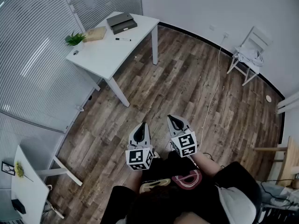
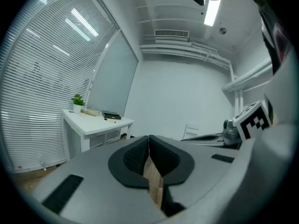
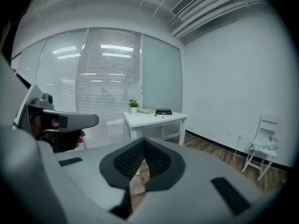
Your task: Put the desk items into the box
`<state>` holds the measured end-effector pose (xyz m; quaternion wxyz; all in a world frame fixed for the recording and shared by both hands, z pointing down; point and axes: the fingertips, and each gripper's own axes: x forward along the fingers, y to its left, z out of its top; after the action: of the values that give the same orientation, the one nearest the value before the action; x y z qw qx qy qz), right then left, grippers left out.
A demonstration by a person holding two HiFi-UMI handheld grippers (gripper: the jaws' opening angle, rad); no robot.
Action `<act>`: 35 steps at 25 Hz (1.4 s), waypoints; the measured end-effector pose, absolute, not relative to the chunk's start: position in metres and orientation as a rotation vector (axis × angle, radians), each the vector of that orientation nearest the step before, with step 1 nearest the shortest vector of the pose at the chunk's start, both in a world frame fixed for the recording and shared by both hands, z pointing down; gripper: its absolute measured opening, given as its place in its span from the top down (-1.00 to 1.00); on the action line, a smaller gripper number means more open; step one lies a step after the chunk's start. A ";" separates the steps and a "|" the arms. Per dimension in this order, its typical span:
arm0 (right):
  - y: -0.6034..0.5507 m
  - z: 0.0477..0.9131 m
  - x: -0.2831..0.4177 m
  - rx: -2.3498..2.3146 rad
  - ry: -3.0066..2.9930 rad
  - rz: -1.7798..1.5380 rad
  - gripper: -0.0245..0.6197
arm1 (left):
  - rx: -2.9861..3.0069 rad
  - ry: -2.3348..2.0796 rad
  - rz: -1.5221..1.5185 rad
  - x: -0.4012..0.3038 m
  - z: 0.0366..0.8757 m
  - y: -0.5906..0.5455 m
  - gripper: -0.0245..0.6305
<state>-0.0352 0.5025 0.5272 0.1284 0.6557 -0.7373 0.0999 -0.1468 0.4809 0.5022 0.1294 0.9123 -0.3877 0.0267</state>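
Observation:
A white desk (image 1: 110, 48) stands at the far left by the blinds. On it lie a dark grey flat case (image 1: 121, 22), a tan flat item (image 1: 96, 33), a black pen (image 1: 123, 39), a small potted plant (image 1: 74, 39) and a tiny dark object (image 1: 75, 52). My left gripper (image 1: 142, 126) and right gripper (image 1: 174, 120) hang side by side over the wooden floor, well short of the desk. Both are shut with nothing between the pads. The left gripper view shows the desk (image 2: 93, 121) at a distance, as does the right gripper view (image 3: 154, 118).
A white folding chair (image 1: 248, 55) with cloth on it stands against the far right wall, and a cable (image 1: 211, 94) trails across the floor. A second white table (image 1: 28, 185) sits at the lower left. Wooden floor lies between me and the desk.

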 end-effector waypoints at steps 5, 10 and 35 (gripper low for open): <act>0.504 0.525 -0.039 1.910 -2.135 0.272 0.90 | 2.651 -1.136 0.070 -0.153 0.504 0.480 0.87; 0.500 0.524 -0.037 1.945 -2.164 0.316 0.90 | 2.652 -1.151 0.047 -0.156 0.499 0.475 0.87; 0.310 0.527 0.061 1.776 -2.315 0.303 0.89 | 2.542 -1.384 0.055 -0.072 0.504 0.305 0.87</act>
<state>0.0615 0.3098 0.5269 0.1039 0.6022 -0.7849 0.1029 -0.0715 0.3055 0.5042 0.1229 0.8715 -0.4744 0.0190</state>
